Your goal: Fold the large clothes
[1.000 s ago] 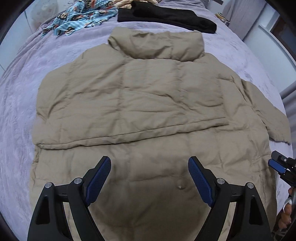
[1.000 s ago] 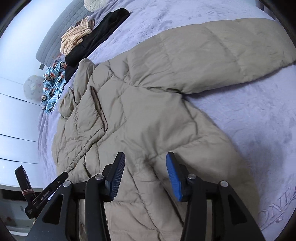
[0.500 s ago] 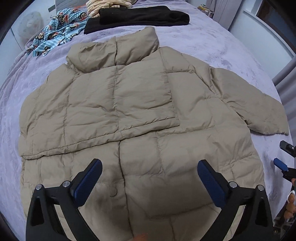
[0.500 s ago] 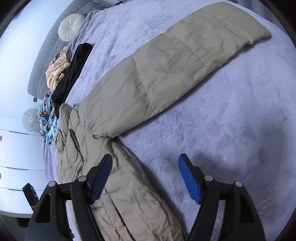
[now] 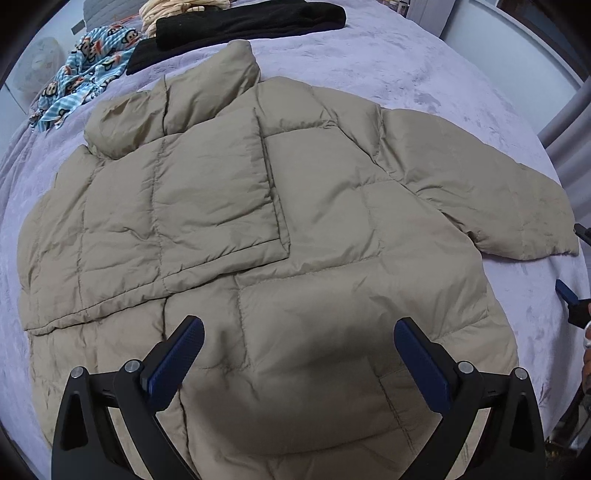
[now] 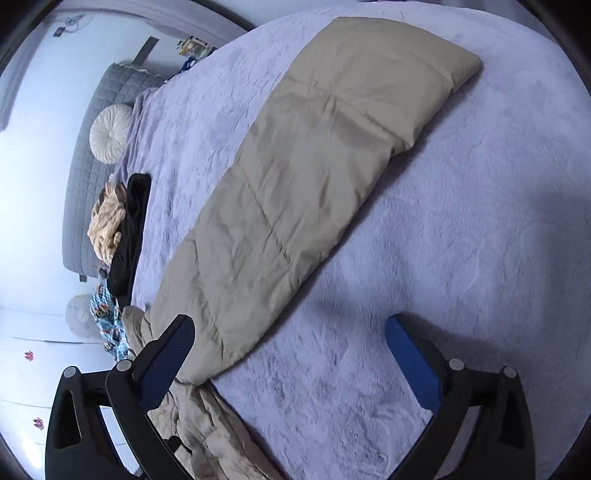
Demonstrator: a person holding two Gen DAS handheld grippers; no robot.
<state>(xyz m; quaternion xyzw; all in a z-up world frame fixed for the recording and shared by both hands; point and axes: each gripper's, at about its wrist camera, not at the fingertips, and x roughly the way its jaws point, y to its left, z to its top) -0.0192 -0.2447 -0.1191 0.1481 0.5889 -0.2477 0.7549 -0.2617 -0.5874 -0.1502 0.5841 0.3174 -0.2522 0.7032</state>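
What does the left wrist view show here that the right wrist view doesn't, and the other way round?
Only the left wrist view shows the tan puffer jacket's whole body: collar, one sleeve already folded across the chest, and the open left gripper above the hem. Only the right wrist view shows the grey headboard, the round cream cushion, and the open right gripper over bare bedspread. Both show the outstretched sleeve, the black garment, the beige knit and the blue cartoon-print fabric.
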